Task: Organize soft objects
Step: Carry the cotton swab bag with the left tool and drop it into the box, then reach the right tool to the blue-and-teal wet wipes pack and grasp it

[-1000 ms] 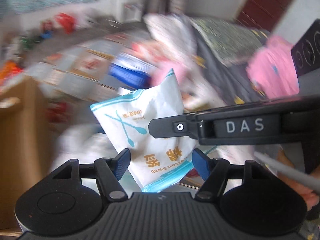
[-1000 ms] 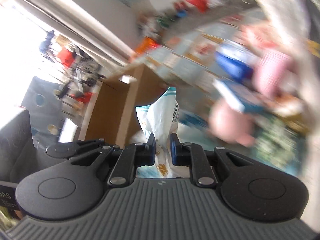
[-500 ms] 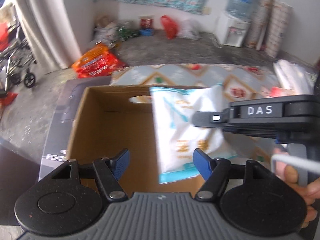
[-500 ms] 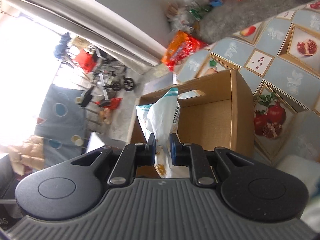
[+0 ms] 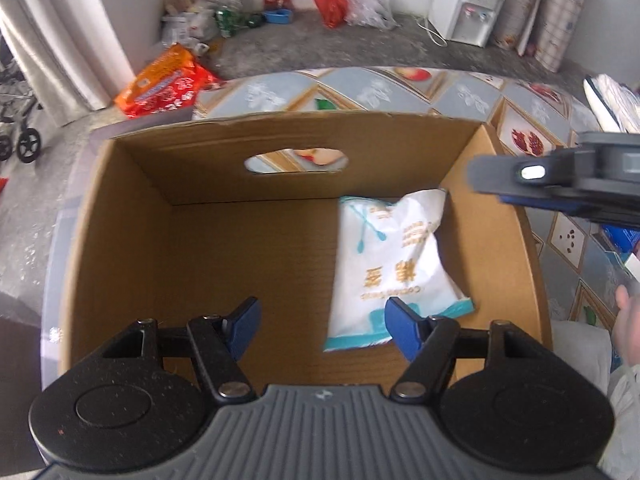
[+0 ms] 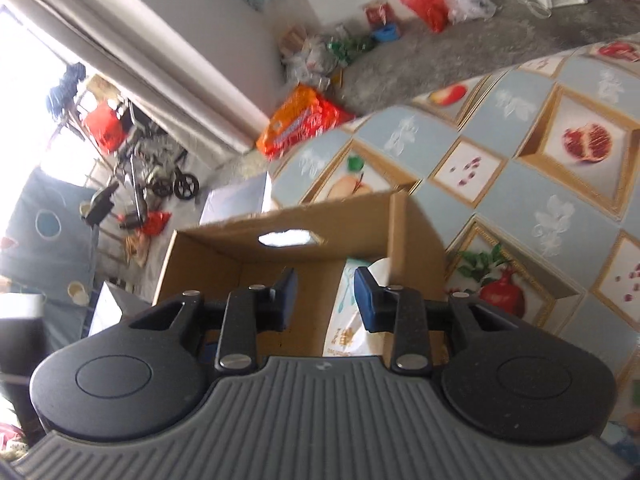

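Observation:
A white and teal cotton swab bag [image 5: 390, 264] lies on the floor of an open cardboard box [image 5: 132, 240], against its right wall. My left gripper [image 5: 320, 324] is open and empty above the box's near edge. My right gripper [image 6: 323, 294] is open and empty above the box's right side; it shows in the left wrist view [image 5: 560, 184] over the right wall. The bag [image 6: 348, 316] and box [image 6: 208, 272] show below it in the right wrist view.
The box stands on a fruit-patterned mat [image 5: 360, 84]. An orange package [image 5: 164, 84] lies on the grey floor beyond, with bags and clutter [image 5: 328, 4] along the wall. A white water dispenser [image 5: 468, 8] stands at the back right. White packs [image 5: 612, 100] lie at the right.
My right gripper carried the bag over the box, opened and let it go. The bag dropped and now lies inside the box. My left gripper stayed open.

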Motion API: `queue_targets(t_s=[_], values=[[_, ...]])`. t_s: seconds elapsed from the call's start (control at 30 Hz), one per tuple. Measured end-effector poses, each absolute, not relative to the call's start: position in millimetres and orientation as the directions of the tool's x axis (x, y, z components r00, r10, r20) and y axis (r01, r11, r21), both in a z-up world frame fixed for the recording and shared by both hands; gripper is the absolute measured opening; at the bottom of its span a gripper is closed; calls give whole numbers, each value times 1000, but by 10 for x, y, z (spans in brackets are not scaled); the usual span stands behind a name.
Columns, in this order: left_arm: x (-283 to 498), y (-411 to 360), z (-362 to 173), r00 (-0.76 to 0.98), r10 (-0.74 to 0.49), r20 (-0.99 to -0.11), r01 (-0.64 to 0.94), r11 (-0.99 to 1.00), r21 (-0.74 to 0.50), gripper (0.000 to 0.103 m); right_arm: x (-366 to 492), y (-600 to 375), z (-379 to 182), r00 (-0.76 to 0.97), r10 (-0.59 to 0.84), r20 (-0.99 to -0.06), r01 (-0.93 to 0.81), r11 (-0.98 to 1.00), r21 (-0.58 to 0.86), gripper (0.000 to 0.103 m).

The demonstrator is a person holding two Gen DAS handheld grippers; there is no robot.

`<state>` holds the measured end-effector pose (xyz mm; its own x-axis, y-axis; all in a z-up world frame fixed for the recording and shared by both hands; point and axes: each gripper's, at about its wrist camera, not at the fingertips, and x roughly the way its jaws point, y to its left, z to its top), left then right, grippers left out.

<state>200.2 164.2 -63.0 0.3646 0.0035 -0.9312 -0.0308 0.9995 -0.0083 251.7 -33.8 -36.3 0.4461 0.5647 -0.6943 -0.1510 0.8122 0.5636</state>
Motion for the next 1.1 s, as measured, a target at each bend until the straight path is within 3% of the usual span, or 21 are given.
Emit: queue_targets(t_s=[0.27, 0.63, 0.7, 0.83, 1.03, 1.1], values=[[2324, 1486, -1063, 288, -92, -953, 7, 996, -94, 70, 2140, -856, -309, 485, 517, -706, -44, 820, 570, 30], [2410, 1402, -1248, 269, -106, -957, 32, 994, -101, 63, 1917, -1091, -398, 501, 479, -721, 39, 820, 571, 30], [2430, 1383, -1230, 269, -96, -958, 37, 995, -90, 64, 1895, -1099, -402, 503, 475, -722, 45, 820, 571, 30], [2385, 1432, -1123, 297, -88, -951, 8, 996, -90, 77, 1822, -1157, -339, 517, 466, -718, 50, 821, 569, 31], [2260, 1561, -821, 333, -35, -942, -55, 997, -56, 77, 1713, -1375, -260, 545, 462, -700, 51, 815, 577, 35], [2208, 1596, -663, 363, -5, -932, -78, 996, -36, 77, 1696, -1473, -243, 556, 464, -690, 47, 811, 583, 43]])
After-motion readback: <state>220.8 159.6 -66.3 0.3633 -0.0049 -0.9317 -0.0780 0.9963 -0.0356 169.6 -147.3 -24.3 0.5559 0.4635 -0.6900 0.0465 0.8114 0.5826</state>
